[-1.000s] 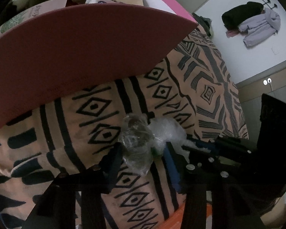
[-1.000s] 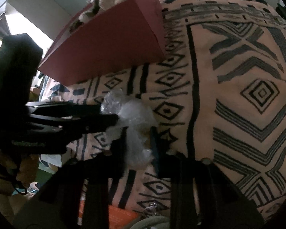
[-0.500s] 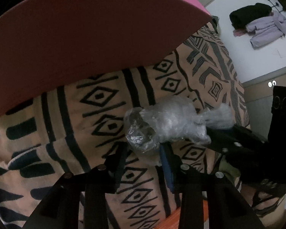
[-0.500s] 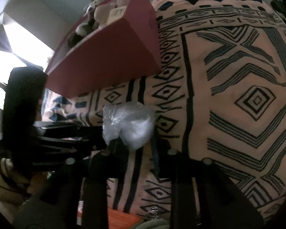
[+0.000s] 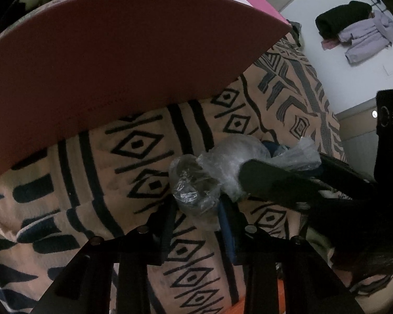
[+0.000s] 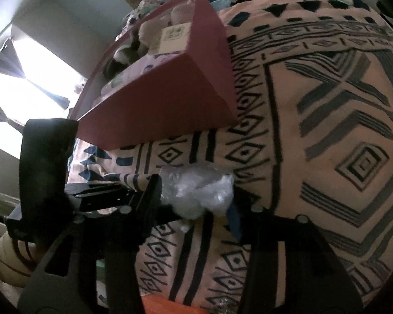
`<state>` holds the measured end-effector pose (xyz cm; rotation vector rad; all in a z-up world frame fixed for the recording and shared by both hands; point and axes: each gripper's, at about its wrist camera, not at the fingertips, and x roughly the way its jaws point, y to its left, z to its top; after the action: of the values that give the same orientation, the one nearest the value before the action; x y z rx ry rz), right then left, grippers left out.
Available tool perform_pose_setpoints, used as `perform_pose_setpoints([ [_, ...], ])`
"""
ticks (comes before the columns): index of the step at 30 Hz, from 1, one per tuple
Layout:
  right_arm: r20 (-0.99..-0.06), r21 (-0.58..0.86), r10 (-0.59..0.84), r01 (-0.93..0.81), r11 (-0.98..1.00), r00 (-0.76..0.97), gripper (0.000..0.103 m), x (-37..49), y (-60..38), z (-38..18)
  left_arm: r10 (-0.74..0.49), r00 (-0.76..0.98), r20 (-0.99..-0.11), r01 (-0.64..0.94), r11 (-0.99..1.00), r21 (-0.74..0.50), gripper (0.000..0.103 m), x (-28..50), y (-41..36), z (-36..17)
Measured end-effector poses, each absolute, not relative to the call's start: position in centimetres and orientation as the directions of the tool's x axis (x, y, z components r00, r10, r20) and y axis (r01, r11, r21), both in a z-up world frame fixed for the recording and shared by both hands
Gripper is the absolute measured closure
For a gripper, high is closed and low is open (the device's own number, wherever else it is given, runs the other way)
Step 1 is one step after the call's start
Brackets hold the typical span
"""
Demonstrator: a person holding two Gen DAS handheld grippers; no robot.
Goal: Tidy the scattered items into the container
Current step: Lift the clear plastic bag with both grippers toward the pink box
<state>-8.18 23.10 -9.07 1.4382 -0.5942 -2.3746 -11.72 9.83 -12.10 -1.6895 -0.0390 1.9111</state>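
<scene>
Step in hand looks like a handover: the crumpled clear plastic bag (image 5: 196, 180) passes from right to left, above the patterned bedspread (image 5: 133, 162).

Left gripper (image 5: 195, 210): jaws closing, pinching the bag's darker, scrunched end. In the left wrist view that bag end sits dead centre, just above the fingertips.

Right gripper (image 6: 196, 204): jaws opening, fingers spread, the white bulk of the bag between them but the pads no longer look to be squeezing it. In the left wrist view the right fingers (image 5: 275, 180) come in from 3 o'clock, lying along the bag's other end.

Pink container (image 5: 123, 60) fills 10 to 1 o'clock in the left wrist view, already holding plush toys and a box (image 6: 174, 38). Its near wall is close behind the bag.

Next, my read: right backs off clear of the plastic; left needs a firm pinch first, since thin film slips. Then lift over the near rim and release inside.
</scene>
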Motion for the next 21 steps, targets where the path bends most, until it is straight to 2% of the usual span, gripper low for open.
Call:
perform_pose_setpoints([
  [3, -0.807, 0.440, -0.415, 0.041, -0.897, -0.420, 0.061, -8.9, 22.4, -10.0, 0.430, -0.034, -0.902, -0.399, -0.833, -0.382, 0.073, -11.7, 9.7, -12.1],
  [4, -0.813, 0.426, -0.403, 0.043, -0.904, -0.421, 0.070, -9.0, 22.4, -10.1, 0.432, -0.035, -0.901, -0.398, -0.833, -0.384, 0.074, -11.7, 9.7, -12.2],
  [6, -0.811, 0.434, -0.409, 0.039, -0.900, -0.419, 0.072, -8.9, 22.7, -10.2, 0.439, -0.040, -0.897, -0.392, -0.833, -0.390, 0.074, -11.7, 9.5, -12.1],
  [8, -0.805, 0.447, -0.418, 0.033, -0.894, -0.420, 0.078, -8.8, 23.1, -10.2, 0.448, -0.053, -0.893, -0.390, -0.832, -0.394, 0.075, -11.7, 9.4, -11.9],
  [14, -0.767, 0.500, -0.458, 0.027, -0.865, -0.450, 0.087, -7.8, 23.4, -8.9, 0.476, -0.089, -0.875, -0.395, -0.823, -0.408, 0.077, -11.2, 8.6, -10.6],
  [21, -0.715, 0.546, -0.501, 0.057, -0.836, -0.487, 0.087, -7.1, 23.0, -6.2, 0.524, -0.145, -0.839, -0.388, -0.811, -0.439, 0.077, -10.5, 7.3, -7.7],
])
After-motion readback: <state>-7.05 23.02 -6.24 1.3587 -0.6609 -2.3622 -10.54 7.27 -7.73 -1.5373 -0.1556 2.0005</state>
